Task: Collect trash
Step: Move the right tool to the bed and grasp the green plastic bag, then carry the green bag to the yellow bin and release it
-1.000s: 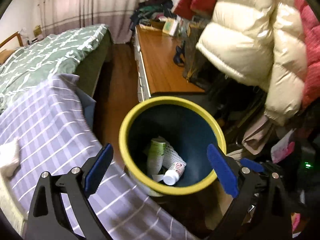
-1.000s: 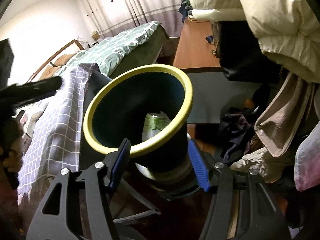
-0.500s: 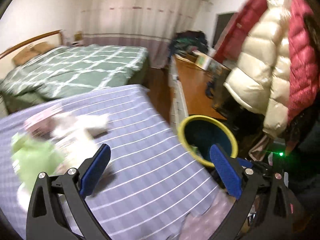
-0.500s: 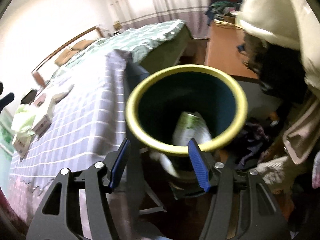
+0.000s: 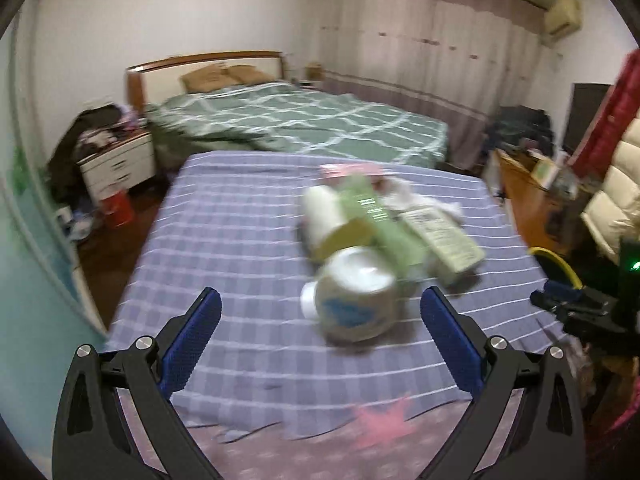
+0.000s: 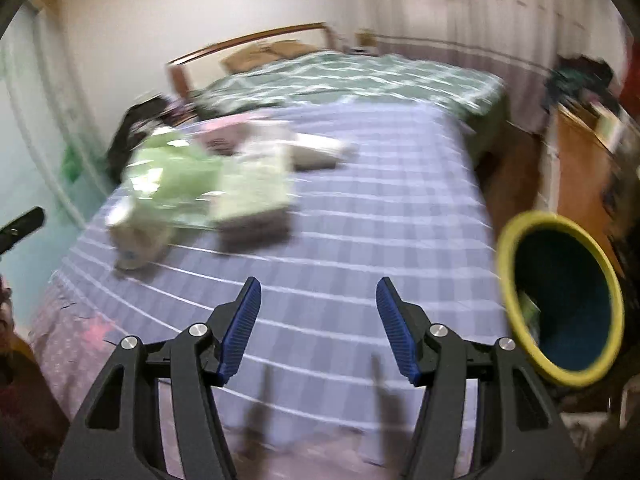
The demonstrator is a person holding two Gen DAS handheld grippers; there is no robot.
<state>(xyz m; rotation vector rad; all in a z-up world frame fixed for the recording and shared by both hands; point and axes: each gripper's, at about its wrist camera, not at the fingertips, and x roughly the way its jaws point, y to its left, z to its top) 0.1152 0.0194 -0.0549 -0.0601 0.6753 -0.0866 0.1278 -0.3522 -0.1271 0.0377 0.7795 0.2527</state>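
— Both pairs of jaws stand apart with nothing between them. From the left wrist we see our left gripper spread wide over the purple striped cloth.

— And the trash there?

— Just beyond the fingertips lies a heap of trash: nearest us a round white tub on its side with a blue mark, behind it a white bottle, pale green cartons and crumpled tissue, all blurred. At the far right we see only a sliver of the bin's yellow rim.

— And the right wrist view?

— Our right gripper is about half open above bare cloth. That heap sits far left on the cloth, well apart from the fingers. At the right edge we see the bin, dark blue inside with a yellow rim, tipped toward us; some pale packaging lies in it, too blurred to name.
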